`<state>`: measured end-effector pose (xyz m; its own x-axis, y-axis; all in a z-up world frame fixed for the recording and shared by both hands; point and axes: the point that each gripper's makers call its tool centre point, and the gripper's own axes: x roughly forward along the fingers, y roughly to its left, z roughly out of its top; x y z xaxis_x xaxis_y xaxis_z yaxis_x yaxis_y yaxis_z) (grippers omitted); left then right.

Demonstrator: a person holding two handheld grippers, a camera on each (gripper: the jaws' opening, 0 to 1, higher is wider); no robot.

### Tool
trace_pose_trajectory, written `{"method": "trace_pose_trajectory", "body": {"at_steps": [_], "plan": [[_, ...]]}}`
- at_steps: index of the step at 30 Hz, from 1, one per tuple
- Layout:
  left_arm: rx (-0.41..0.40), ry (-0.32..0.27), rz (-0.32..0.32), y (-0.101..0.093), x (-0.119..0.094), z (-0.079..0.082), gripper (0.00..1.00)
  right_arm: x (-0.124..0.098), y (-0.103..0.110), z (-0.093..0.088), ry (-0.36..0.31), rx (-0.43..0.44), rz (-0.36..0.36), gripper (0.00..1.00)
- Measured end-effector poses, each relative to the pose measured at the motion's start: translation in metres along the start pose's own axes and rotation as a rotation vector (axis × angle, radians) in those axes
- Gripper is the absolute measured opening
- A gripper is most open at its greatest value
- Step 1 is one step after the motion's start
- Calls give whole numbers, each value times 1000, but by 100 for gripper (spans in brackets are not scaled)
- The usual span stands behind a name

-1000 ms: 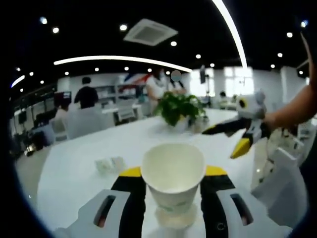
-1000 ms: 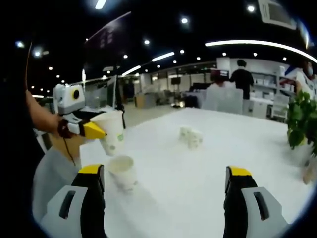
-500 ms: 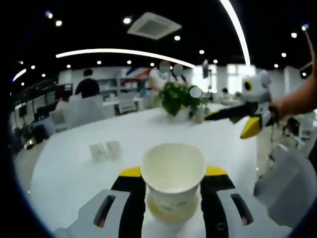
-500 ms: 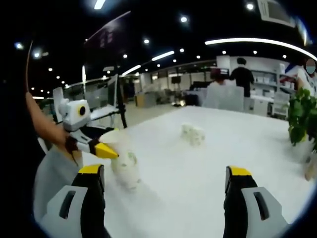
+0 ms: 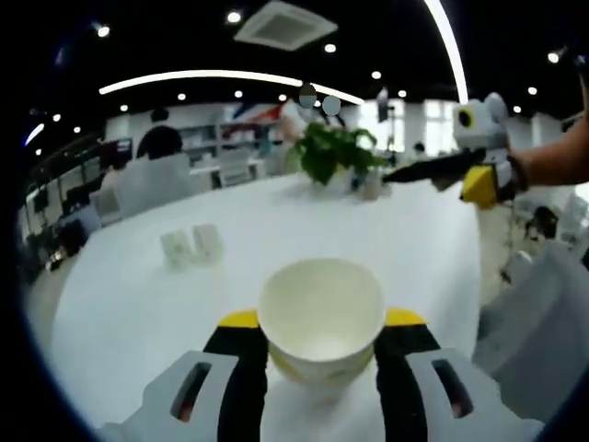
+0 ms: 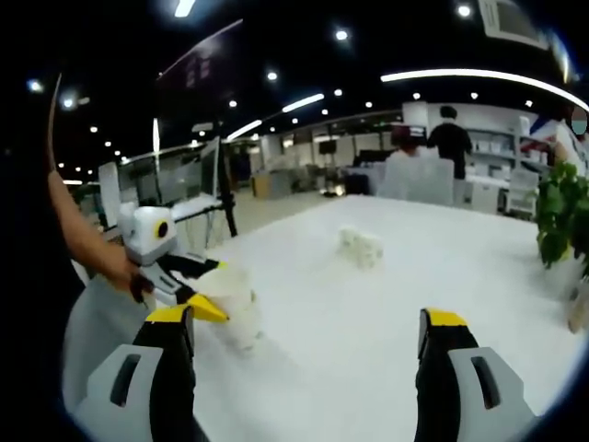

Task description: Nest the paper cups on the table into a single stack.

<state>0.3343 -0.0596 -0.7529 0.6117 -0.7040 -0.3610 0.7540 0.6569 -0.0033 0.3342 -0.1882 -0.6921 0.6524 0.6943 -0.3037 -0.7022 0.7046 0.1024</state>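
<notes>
A white paper cup (image 5: 320, 299) sits upright between the jaws of my left gripper (image 5: 322, 319), which is shut on it. Its base is sunk into a second cup, whose rim (image 5: 317, 372) shows just beneath. In the right gripper view the left gripper (image 6: 213, 300) comes in from the left and holds the nested cups (image 6: 236, 313) down on the white table (image 6: 386, 313). Two more small cups (image 5: 190, 247) stand side by side farther off, the same cups (image 6: 361, 245) at mid-table. My right gripper (image 6: 306, 343) is open and holds nothing; it hovers as the right gripper (image 5: 471, 179) over the table's far side.
A potted plant (image 5: 336, 153) stands at the table's far end, and the plant (image 6: 558, 217) sits at the right edge. A grey chair back (image 5: 543, 322) is close on the right. People sit and stand at desks behind the table.
My left gripper has lowered its cup into the cup standing on the table. The right gripper has stayed open and hardly moved.
</notes>
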Motion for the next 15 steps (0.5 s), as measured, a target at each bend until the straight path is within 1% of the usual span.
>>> {"method": "trace_pose_trajectory", "body": {"at_steps": [3, 5, 6, 7, 8, 9, 10, 13, 15], "plan": [[3, 3, -12, -1, 0, 0, 47, 0, 0, 0, 1, -1, 1, 100], [-13, 30, -7, 2, 0, -4, 54, 0, 1, 0, 4, -3, 3, 100], [-31, 17, -3, 4, 0, -2, 61, 0, 2, 0, 5, -4, 4, 100], [-56, -3, -4, 4, 0, 2, 73, 0, 2, 0, 4, -3, 4, 100], [-81, -16, -12, 4, -1, 5, 83, 0, 2, 1, 3, -3, 4, 100], [-91, -21, -7, 7, -2, 8, 91, 0, 2, 1, 2, -4, 4, 100], [-97, -24, -3, 9, -4, 10, 96, 1, 2, 1, 2, -4, 3, 100], [-105, -44, -12, 15, -9, 20, 99, 1, 2, 4, -4, -6, 2, 100], [-91, -67, -37, 18, -16, 29, 99, 0, 2, 7, -8, -10, 2, 100]]}}
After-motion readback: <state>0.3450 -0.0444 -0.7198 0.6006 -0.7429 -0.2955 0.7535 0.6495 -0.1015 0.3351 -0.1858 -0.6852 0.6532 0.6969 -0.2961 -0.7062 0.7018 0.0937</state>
